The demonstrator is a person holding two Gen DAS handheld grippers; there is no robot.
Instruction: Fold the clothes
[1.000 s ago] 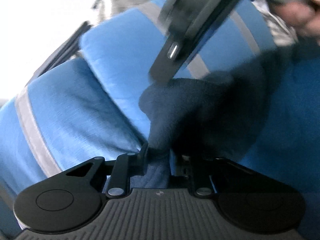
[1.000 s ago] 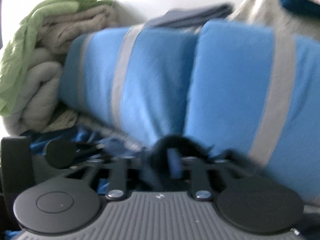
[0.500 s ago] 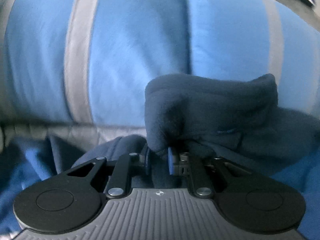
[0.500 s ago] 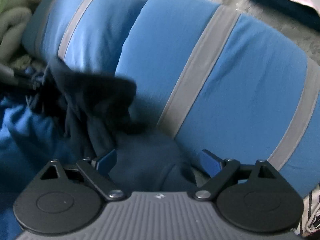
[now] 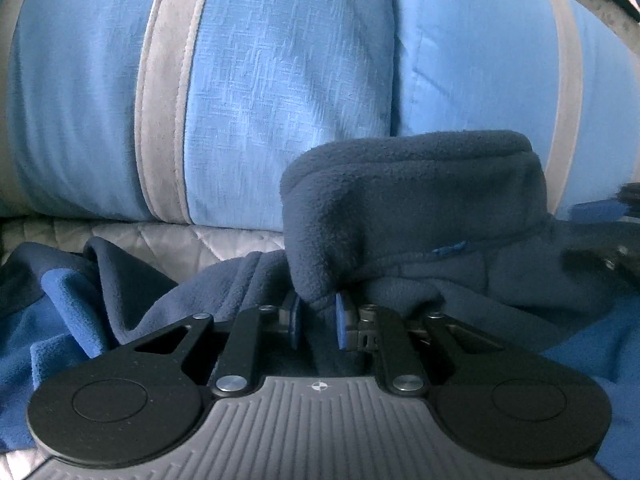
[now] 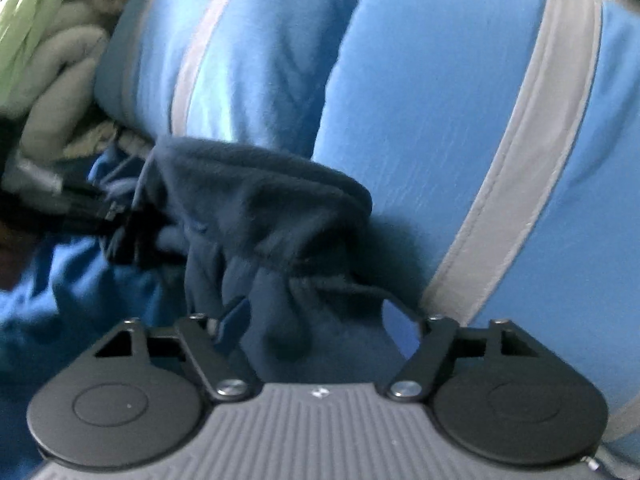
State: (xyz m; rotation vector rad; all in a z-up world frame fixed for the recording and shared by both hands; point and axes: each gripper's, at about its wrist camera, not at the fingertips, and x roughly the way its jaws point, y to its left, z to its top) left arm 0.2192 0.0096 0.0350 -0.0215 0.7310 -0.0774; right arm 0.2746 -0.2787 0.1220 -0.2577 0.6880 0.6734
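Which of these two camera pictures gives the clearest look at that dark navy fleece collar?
The left wrist view: the collar stands sharp and central, pinched by the left gripper. The right wrist view shows it blurred and off to the left, beyond the open right gripper.

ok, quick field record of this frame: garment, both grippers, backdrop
garment: navy fleece, collar end bunched up, lying on brighter blue fabric
left gripper: jaws shut on a fold of the fleece
right gripper: jaws wide open, fleece lying between them, not clamped
backdrop: blue cushions with grey stripes
side: pile of beige and green textiles, left in the right wrist view
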